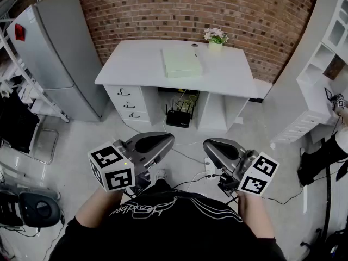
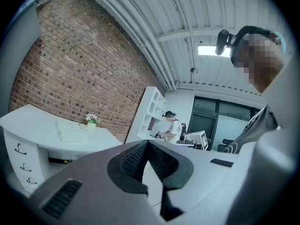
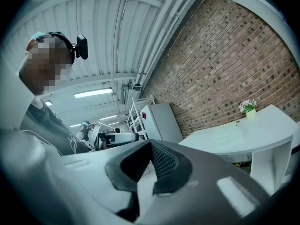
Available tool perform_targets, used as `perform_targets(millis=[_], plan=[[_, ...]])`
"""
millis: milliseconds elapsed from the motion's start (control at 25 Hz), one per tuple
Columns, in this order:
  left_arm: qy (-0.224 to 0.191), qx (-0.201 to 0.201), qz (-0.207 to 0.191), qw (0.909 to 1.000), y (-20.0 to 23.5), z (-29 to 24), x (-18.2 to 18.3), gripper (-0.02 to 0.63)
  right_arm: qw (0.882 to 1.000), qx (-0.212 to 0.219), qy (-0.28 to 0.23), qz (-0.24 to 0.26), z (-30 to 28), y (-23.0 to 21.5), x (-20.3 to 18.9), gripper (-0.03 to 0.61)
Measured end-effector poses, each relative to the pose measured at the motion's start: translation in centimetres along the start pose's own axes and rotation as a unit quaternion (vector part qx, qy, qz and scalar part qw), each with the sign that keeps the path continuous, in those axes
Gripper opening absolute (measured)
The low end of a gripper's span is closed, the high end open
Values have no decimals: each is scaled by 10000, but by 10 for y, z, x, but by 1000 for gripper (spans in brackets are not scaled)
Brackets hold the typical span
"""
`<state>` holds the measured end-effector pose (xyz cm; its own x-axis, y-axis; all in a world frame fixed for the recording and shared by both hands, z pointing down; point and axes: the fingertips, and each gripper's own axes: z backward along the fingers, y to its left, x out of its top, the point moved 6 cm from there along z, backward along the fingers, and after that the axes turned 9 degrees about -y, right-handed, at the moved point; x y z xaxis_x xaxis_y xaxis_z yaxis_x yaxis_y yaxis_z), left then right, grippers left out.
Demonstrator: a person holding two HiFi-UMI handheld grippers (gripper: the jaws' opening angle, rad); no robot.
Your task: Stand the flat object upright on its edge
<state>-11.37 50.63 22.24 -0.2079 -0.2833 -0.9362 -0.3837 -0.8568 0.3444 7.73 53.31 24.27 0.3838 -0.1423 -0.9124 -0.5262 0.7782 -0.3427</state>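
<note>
The left gripper (image 1: 169, 140) is closed, its ribbed pads meeting with nothing between them, as the left gripper view (image 2: 149, 143) shows plainly. The right gripper (image 1: 207, 144) is the same: jaws together and empty, which its own view (image 3: 150, 145) confirms. Both are held level, close to the person's body, tips turned in toward each other above the floor (image 1: 81, 140), well apart from the white surface (image 1: 136, 69) ahead. The flat object (image 1: 181, 62), a pale green slab-like thing, lies on its broad face about midway between the left and right edges of the surface, roughly halfway from front edge to back. It is seen small and far away in the left gripper view (image 2: 70, 132) and the right gripper view (image 3: 228, 136). A small flower pot (image 1: 216, 39) stands at the back edge, just beyond the object's far right corner. By my reading the task has not begun: the object is not raised, nothing touches it, and neither gripper is within reach. What is left looks like everything: closing the distance to the surface, opening a gripper, taking hold at one edge of the object, tipping it up, and leaving it balanced on its edge.
</note>
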Motion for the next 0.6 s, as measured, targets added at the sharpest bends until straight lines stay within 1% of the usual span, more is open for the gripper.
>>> perform_targets(millis=[120, 280, 440, 600], plan=[[-26, -44, 2, 10000, -9, 3, 0, 2, 10000, -4, -2, 42, 4, 8, 2, 3], [-46, -107, -89, 9999, -16, 5, 0, 2, 10000, -10, -5, 4, 5, 13, 4, 3], [-113, -368, 89, 9992, -20, 8, 4, 2, 9998, -75, -68, -152, 2, 11, 5, 3], [-1, -251, 284, 9993, -6, 5, 2, 2, 9995, -122, -122, -262, -1, 2, 4, 5]])
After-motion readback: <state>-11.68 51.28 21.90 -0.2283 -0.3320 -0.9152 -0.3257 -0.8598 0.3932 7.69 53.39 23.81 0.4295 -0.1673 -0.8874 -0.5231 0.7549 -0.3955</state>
